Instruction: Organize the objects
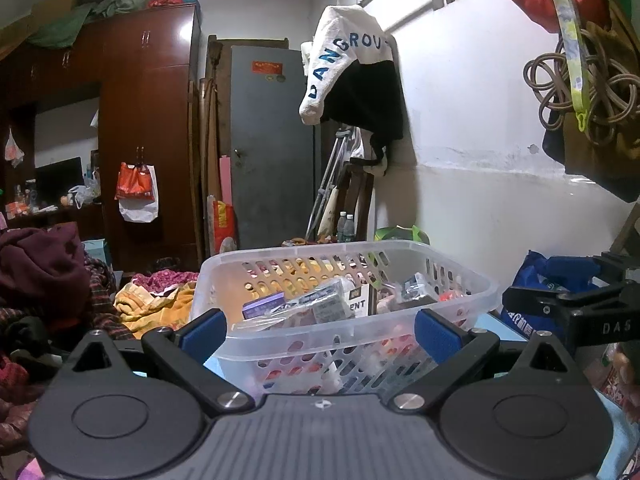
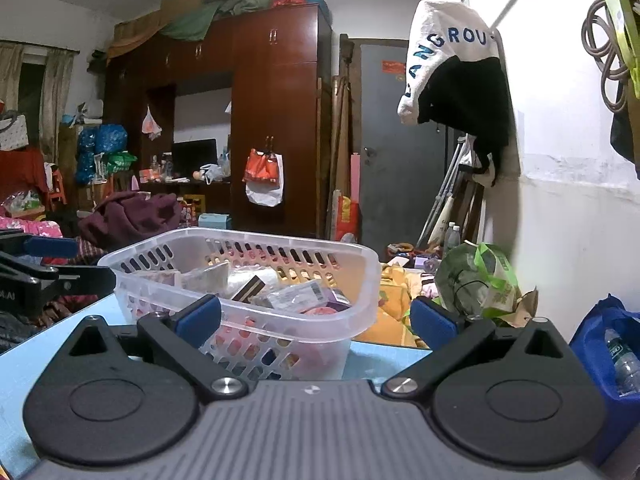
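On a light blue table (image 2: 24, 360) sits a clear slotted basket (image 1: 460, 280), filled with small packets and boxes (image 1: 320, 304). Both the left gripper (image 1: 320, 334) and the right gripper (image 2: 316, 318) hover near it, jaws spread wide, grasping nothing.

I see both views lit by cool, fairly dim indoor light from overhead. The white wall (image 1: 480, 128) ahead and to the right of my hand-held gripper (image 1: 320, 334) is brightest, nearly washed out in the right wrist view. The hanging jacket (image 1: 360, 80) throws a soft dark shadow down it. A glare spot sits on the wardrobe (image 1: 152, 120) door, left. Fisheye bending curves the edges, corners go black, and the far room looks soft and grainy.
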